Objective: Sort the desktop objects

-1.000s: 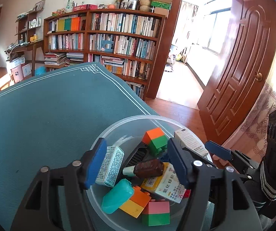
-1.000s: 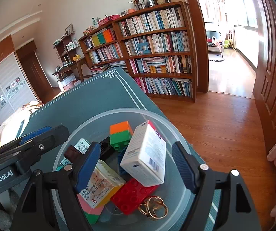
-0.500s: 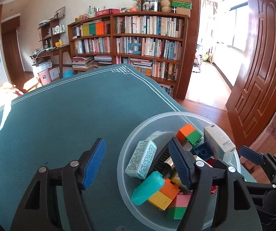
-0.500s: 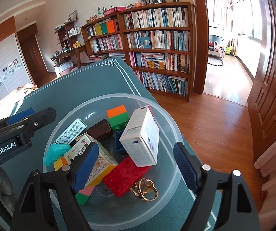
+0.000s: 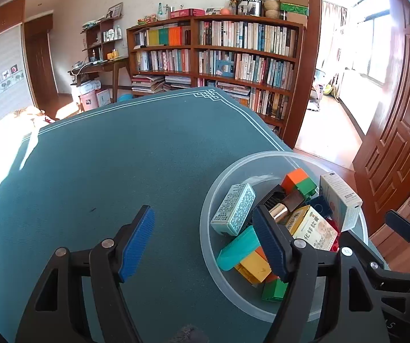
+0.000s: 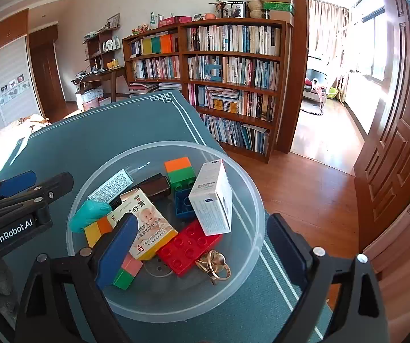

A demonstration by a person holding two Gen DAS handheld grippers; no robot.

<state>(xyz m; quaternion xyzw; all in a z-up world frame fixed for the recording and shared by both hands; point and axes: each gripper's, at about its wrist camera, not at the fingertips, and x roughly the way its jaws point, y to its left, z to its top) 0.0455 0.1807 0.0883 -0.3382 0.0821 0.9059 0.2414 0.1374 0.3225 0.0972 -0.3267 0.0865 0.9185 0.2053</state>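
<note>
A clear plastic bowl (image 6: pixel 250 200) (image 5: pixel 213 200) stands near the right edge of the teal table (image 5: pixel 105 171). It holds several toy bricks, among them a red plate brick (image 6: pixel 189 247) and an orange-green brick (image 6: pixel 179 170), medicine boxes (image 6: pixel 213 200) (image 6: pixel 145 223), a teal case (image 6: pixel 89 215), a brown lipstick (image 5: pixel 286 204) and gold rings (image 6: pixel 215 264). My left gripper (image 5: pixel 203 245) is open and empty, its right finger over the bowl's left rim. My right gripper (image 6: pixel 199 248) is open and empty above the bowl's near side.
The table's right edge drops to a wooden floor (image 6: pixel 313 183). A full bookshelf (image 6: pixel 228 65) stands behind the table and an open wooden door (image 6: pixel 396 120) at the right. The left gripper's body (image 6: pixel 13 217) sits left of the bowl in the right wrist view.
My left gripper has moved left from over the bowl's middle to its left rim. My right gripper has drawn back and up. Both stayed open and empty.
</note>
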